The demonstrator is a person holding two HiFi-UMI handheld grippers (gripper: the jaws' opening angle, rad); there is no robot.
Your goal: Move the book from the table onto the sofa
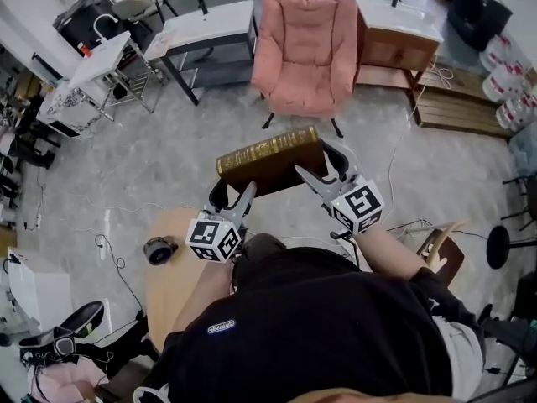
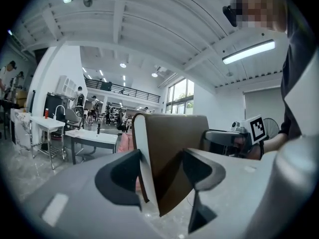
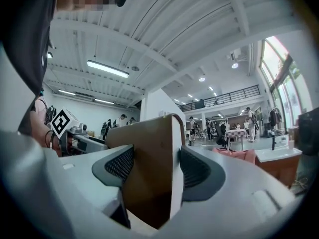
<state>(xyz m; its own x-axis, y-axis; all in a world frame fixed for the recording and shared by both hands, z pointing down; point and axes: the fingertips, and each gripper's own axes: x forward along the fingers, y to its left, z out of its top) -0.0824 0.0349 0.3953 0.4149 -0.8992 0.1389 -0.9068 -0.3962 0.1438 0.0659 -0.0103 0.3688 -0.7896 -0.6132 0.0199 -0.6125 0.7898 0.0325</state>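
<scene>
Item: thick brown hardcover book [image 1: 270,161], gilt spine, held aloft, short of the pink cushioned sofa [image 1: 306,44]. One end is clamped in the left gripper [image 1: 235,196], the other in the right gripper [image 1: 324,173] (probably to keep it level and closed).

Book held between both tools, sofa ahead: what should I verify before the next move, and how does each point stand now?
1. Left tool clamped on the book: ok.
2. Right tool clamped on the book's other end: ok.
3. Book lifted off the table: ok.
4. Sofa ahead, seat bare: ok.
5. Floor under the book free of obstacles: cannot tell, the book hides it.
</scene>
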